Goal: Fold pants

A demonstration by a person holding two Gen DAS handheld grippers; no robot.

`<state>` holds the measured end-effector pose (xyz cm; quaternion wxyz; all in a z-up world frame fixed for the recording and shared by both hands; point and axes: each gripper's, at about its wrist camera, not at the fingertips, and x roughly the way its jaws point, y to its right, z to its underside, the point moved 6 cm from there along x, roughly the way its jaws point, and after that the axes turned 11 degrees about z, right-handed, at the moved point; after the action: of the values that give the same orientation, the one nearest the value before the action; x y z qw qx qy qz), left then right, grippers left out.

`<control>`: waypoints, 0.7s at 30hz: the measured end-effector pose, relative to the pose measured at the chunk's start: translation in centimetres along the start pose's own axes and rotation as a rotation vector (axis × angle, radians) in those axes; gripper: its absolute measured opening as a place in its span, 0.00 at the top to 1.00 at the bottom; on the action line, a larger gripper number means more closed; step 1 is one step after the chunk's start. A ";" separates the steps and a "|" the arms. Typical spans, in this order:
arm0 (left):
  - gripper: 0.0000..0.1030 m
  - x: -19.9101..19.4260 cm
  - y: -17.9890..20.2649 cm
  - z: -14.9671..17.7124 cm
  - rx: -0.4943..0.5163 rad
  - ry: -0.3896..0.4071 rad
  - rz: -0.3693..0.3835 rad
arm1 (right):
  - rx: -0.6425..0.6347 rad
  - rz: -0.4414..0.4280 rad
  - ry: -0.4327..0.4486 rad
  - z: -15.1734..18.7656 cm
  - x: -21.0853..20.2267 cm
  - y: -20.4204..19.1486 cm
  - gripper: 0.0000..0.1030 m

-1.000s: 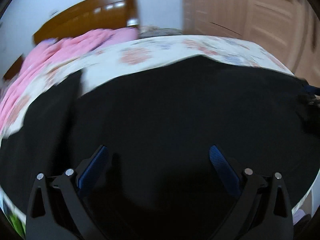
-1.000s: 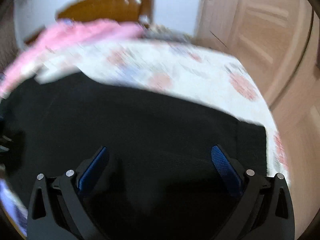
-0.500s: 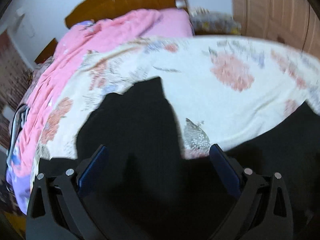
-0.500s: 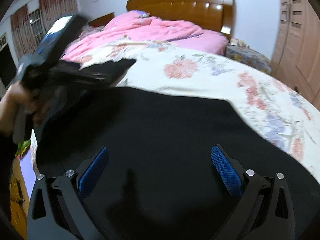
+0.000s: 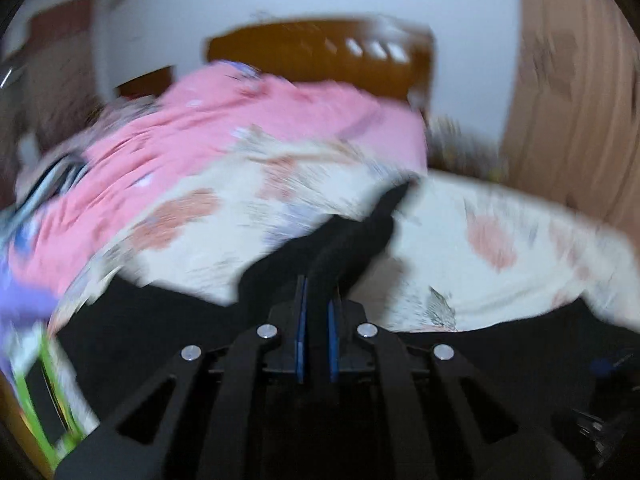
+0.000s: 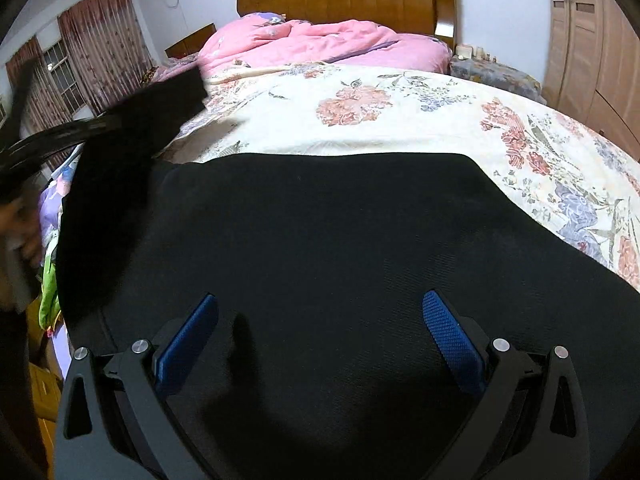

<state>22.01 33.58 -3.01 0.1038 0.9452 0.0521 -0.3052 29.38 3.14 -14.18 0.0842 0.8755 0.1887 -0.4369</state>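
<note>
Black pants (image 6: 340, 264) lie spread across the near end of the bed (image 6: 400, 120), on the floral sheet, with a pink quilt (image 6: 312, 44) bunched at the headboard. Left gripper (image 5: 317, 312): jaws have just been closing and now stand together, clamped on a bunched fold of the pants, which rises off the bed and trails from the blue pads; the right wrist view shows that lifted end at far left. Right gripper (image 6: 320, 340): jaws apart, nothing between them, hovering just above the flat main panel. Judgement: first fold in progress, one end being carried over. Risks: the bite looks narrow and near the cloth edge, so the cloth's own weight or a fast swing could pull it free. With only one point held, the lifted part will likely drape and twist, landing skewed. The free panel is unpinned, so drag could slide it across the sheet and wrinkle the base layer.
</note>
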 end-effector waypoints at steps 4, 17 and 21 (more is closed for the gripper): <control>0.92 -5.8 -8.2 3.9 -0.207 0.070 -0.023 | -0.010 0.012 -0.002 0.1 0.0 -0.3 0.04; 0.11 -8.3 -16.1 11.0 -0.349 0.103 0.054 | -0.017 0.022 -0.005 0.0 0.1 -0.3 0.04; 0.13 -8.7 -16.7 10.8 -0.359 0.120 0.078 | -0.014 0.017 -0.005 0.0 0.2 -0.3 0.04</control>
<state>6.12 47.04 -9.20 0.2791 0.9293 0.0750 -0.2298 29.42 3.48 -14.36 0.0947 0.8754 0.1841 -0.4367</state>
